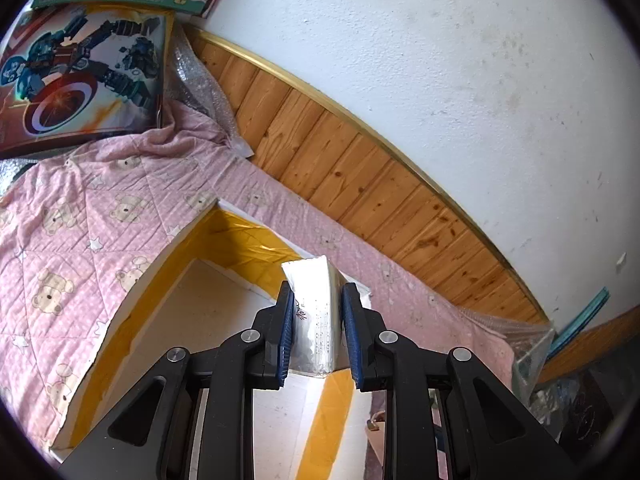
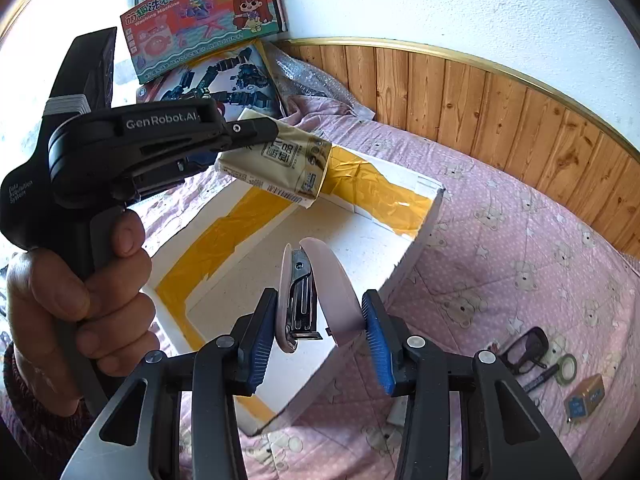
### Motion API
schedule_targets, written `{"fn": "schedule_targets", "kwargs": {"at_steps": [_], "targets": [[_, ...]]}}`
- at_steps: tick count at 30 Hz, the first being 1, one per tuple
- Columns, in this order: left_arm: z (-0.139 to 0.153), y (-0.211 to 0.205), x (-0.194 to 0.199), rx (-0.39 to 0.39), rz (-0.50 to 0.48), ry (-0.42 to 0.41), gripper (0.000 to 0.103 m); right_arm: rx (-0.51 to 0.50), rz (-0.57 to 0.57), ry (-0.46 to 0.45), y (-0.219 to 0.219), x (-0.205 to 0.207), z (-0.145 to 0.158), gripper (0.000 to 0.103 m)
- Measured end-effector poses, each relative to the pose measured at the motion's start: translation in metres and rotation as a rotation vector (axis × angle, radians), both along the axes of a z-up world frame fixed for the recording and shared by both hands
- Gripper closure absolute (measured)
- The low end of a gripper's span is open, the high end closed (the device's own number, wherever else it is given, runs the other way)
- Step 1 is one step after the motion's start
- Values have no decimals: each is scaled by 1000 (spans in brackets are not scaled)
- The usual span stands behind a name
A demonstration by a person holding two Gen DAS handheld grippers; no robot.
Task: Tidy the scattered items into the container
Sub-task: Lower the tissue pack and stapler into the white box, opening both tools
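While the left claw [image 1: 316, 300] clamped a carton [image 1: 316, 312] and the right claw [image 2: 320, 312] a stapler [image 2: 316, 292] above the box [image 2: 420, 236], either could've been dropped short onto the bed [image 2: 520, 240] if released early.

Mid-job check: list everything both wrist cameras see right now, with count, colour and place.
foam box: 1, white with yellow tape, on the blanket
blanket: 1, pink, bear print
carton: 1, beige, in left gripper over box
stapler: 1, pink, in right gripper over box
toy boxes: 2, colourful, by the wall
small items: several, mixed, on blanket right of box
left gripper: black, blue fingers
right gripper: same
hand: 1, on left gripper's handle
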State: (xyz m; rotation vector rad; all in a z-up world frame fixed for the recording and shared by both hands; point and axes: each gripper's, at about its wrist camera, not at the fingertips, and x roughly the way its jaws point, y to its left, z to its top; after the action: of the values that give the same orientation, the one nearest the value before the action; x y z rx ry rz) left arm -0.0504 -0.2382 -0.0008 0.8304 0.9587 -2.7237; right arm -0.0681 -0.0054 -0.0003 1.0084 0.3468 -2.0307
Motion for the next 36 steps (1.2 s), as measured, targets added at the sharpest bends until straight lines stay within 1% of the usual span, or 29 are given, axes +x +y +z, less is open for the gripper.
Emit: {"fn": "schedule_targets", "kwargs": {"at_steps": [6, 12, 14, 18, 22, 26, 28, 30, 31, 32, 33, 36], "targets": [[-11, -11, -19, -27, 36, -65, 80, 23, 15, 11, -22, -19, -5, 59], [-33, -18, -43, -67, 50, -185, 79, 80, 25, 48, -46, -42, -16, 59], [-41, -18, -51, -98, 46, -231, 79, 107, 29, 53, -54, -52, -22, 59], [-52, -17, -63, -122, 33, -291, 79, 163, 46, 51, -70, -73, -36, 59], [-64, -24, -71, -121, 46, -345, 78, 234, 68, 45, -86, -89, -51, 59], [-75, -27, -78, -124, 53, -380, 78, 299, 87, 37, -100, -101, -67, 59], [-79, -29, -81, -121, 63, -391, 76, 322, 87, 41, -104, -104, -72, 58], [-82, -33, -82, -112, 88, -399, 71, 338, 91, 37, -107, -108, -75, 55], [-82, -35, -81, -103, 101, -400, 67, 345, 93, 35, -109, -109, -77, 55], [-82, -38, -79, -93, 111, -398, 59, 345, 88, 44, -108, -109, -77, 53], [-82, -39, -78, -84, 114, -394, 58, 343, 80, 52, -108, -110, -76, 52], [-79, -41, -76, -71, 113, -387, 56, 317, 64, 47, -102, -108, -71, 52]]}}
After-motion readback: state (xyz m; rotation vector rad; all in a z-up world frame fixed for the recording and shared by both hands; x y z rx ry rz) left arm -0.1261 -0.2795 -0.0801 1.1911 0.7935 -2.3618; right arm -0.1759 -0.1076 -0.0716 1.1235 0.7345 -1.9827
